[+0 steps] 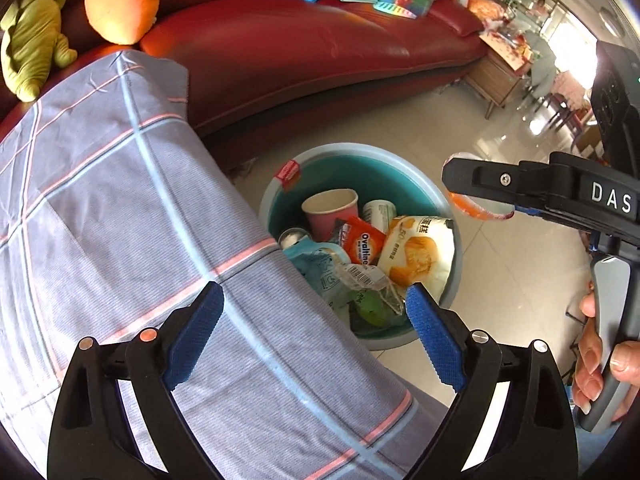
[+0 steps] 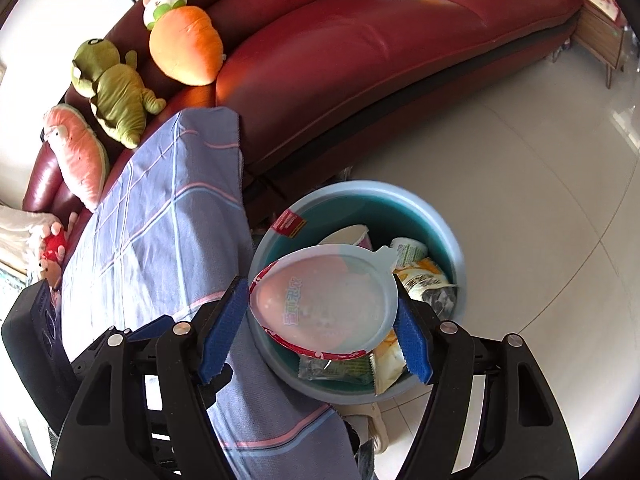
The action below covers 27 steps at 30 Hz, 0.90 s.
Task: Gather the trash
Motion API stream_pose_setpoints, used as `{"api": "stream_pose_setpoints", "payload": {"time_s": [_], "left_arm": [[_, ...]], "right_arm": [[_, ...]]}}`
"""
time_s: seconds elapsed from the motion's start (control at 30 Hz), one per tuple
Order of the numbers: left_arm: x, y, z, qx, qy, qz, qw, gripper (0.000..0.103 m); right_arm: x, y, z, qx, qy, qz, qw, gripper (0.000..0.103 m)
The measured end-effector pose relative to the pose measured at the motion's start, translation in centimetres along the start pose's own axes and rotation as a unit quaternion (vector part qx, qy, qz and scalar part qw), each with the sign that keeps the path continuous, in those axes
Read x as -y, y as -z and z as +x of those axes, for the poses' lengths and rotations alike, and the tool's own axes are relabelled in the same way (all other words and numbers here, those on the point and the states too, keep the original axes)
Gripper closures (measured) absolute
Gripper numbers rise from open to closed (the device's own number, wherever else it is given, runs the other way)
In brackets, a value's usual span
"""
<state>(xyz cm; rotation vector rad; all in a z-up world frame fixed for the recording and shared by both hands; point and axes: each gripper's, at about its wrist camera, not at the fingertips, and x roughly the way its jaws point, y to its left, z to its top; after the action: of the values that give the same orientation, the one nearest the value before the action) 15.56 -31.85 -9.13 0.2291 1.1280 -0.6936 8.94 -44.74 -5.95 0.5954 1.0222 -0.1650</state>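
Lid (image 2: 324, 300) over half-hidden bin (image 2: 448, 236) trash

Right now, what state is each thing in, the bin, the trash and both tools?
Bin: upright on the floor, open-topped, partly filled.
Pink paper cup: in the bin, tilted, empty.
Ovaltine sachet: lying in the bin.
Cake wrapper: crumpled in the bin.
Round foil lid: held above the bin.
Right tool: shut on the lid's edges.
Left tool: open, empty, over the bin's near edge.
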Motion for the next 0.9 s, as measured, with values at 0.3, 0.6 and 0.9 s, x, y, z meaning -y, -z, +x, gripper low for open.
{"api": "stream_pose_setpoints", "payload": {"time_s": [0.3,0.6,0.9], "left_arm": [[-0.8,1.0,-2.1,0.009,-0.003,-0.017,0.9998,0.01],[-1.6,2.8,-4.6,0.013,-0.037,-0.03,0.9988,0.004],[-3.7,5.0,-6.4,0.01,-0.056,-0.066,0.9962,0.004]], "right_arm": [[-1.3,1.0,-1.2,0.003,0.006,-0.007,1.0,0.024],[-2.4,3.3,-3.2,0.008,0.031,-0.026,0.999,0.012],[-3.5,6.0,-5.1,0.009,0.072,-0.056,0.996,0.007]]}}
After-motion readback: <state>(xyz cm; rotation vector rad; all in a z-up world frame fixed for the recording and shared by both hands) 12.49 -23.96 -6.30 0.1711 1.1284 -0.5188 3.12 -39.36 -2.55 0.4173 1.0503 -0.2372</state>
